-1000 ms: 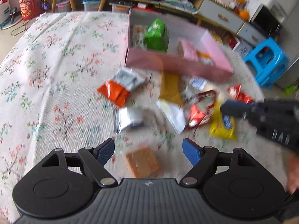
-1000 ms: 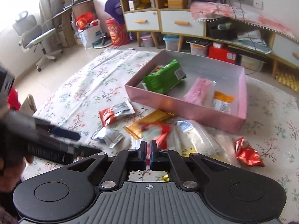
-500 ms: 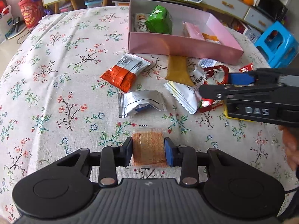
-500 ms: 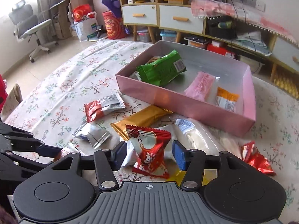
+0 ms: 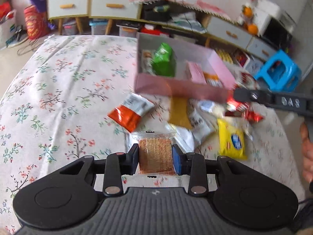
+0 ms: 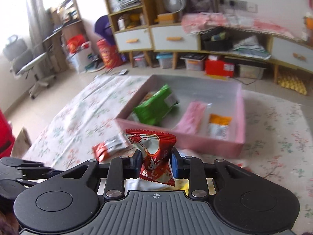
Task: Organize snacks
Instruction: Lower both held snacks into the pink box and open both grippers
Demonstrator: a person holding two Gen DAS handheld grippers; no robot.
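Carrying two snacks toward pink box [image 5: 182, 87] on floral tablecloth [image 5: 64, 90]; your right gripper [image 6: 155, 161], jaws just closing, clamps red packet [image 6: 154, 154]; left gripper [image 5: 155, 159] pinches clear-wrapped brown cracker [image 5: 155, 154]; next: clear near wall, release inside.

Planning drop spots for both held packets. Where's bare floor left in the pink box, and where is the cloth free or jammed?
Pink box: bare floor along the far wall and far right corner, behind the pink packet and orange packet. Its left end is crowded by the green bag. Tablecloth: free left of the box and the orange-and-white packet. Jammed: the pile before the box around the yellow packet.
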